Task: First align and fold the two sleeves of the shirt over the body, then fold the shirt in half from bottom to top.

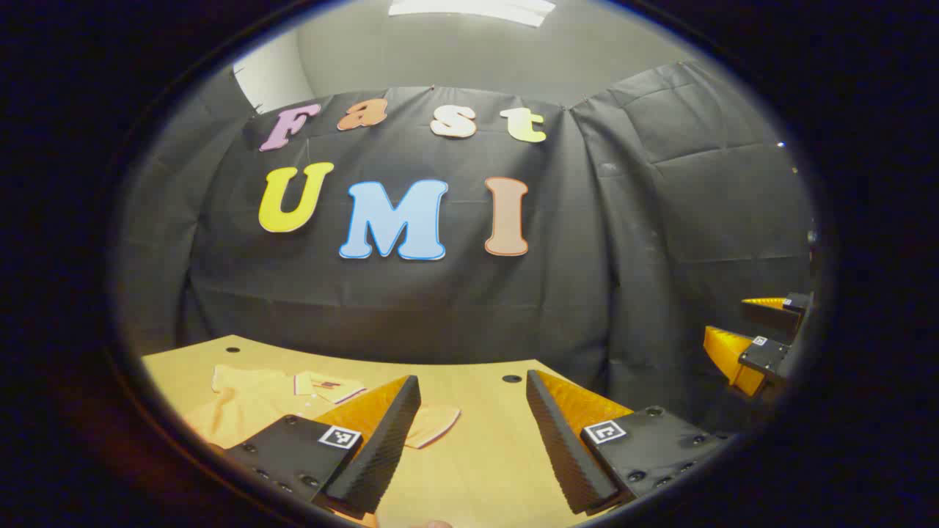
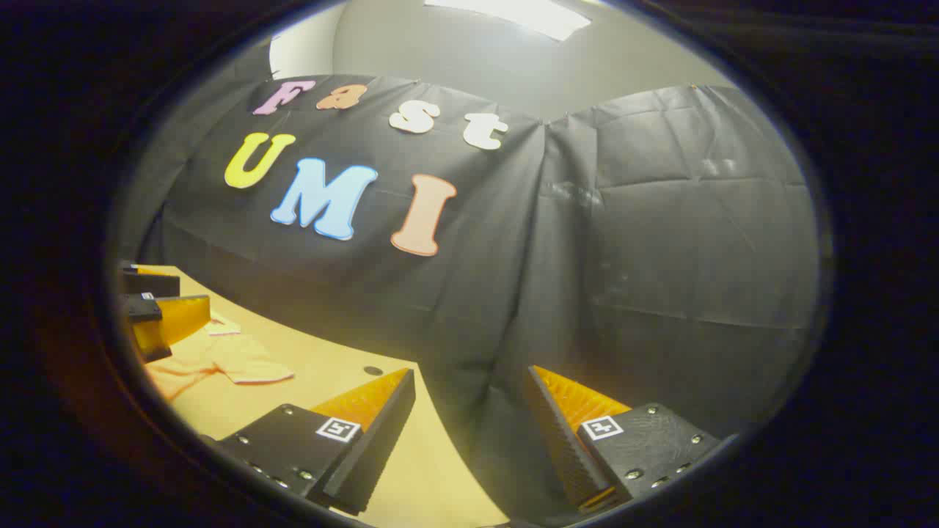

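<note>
A pale orange polo shirt (image 1: 249,403) lies flat on the wooden table (image 1: 484,455), collar toward the far edge, one short sleeve (image 1: 433,424) spread to the right. My left gripper (image 1: 473,389) hovers above the table just right of the shirt, open, nothing between its fingers. The right gripper (image 1: 744,330) shows at the far right of the left gripper view, off the table's side. In the right gripper view my right gripper (image 2: 469,381) is open and empty over the table's right edge. The shirt (image 2: 220,359) lies at lower left, with the left gripper (image 2: 158,312) above it.
The table (image 2: 330,381) has small dark holes near its far edge, one hole (image 1: 511,379) between my left fingers. The black cloth wall (image 2: 587,257) hangs close behind and to the right of the table.
</note>
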Tool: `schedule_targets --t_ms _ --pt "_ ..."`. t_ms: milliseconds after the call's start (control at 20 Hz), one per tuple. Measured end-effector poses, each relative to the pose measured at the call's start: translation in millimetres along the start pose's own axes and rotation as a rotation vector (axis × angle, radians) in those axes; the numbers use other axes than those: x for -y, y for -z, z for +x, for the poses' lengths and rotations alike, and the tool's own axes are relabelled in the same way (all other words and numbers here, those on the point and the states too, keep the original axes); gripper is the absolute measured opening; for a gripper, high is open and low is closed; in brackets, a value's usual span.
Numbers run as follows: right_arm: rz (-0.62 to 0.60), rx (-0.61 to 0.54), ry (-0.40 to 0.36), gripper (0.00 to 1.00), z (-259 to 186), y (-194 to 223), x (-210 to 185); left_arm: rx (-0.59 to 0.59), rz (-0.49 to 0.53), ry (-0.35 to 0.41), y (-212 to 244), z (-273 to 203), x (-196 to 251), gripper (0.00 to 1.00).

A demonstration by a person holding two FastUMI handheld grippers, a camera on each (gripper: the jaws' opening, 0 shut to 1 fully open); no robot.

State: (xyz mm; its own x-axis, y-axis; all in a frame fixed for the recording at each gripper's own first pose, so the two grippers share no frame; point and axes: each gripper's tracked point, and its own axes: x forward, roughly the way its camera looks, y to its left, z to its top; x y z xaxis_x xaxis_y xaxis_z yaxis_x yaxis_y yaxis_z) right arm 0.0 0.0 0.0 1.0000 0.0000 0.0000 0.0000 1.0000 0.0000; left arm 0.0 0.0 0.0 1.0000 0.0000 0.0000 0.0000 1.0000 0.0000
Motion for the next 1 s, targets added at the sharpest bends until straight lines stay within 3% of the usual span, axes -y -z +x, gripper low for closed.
schedule_targets --t_ms 250,450,650,1000 --pt "0.134 -0.044 -0.038 0.94 -45.8 -67.4 -115.9 -0.088 0.077 -0.035 -33.1 -63.8 -153.3 0.95" --pt "0.186 -0.083 -0.127 0.94 -52.0 -109.5 -195.1 -0.12 0.124 -0.122 -70.4 -84.3 -254.0 0.94" --pt "0.2 -0.04 -0.179 0.94 -37.3 -143.4 -232.5 -0.107 0.101 -0.169 -97.1 -86.1 -298.4 0.95" --pt "0.103 -0.001 -0.303 0.94 -5.1 -147.5 -275.5 -0.08 0.026 -0.243 -111.1 -62.0 -321.9 0.95"
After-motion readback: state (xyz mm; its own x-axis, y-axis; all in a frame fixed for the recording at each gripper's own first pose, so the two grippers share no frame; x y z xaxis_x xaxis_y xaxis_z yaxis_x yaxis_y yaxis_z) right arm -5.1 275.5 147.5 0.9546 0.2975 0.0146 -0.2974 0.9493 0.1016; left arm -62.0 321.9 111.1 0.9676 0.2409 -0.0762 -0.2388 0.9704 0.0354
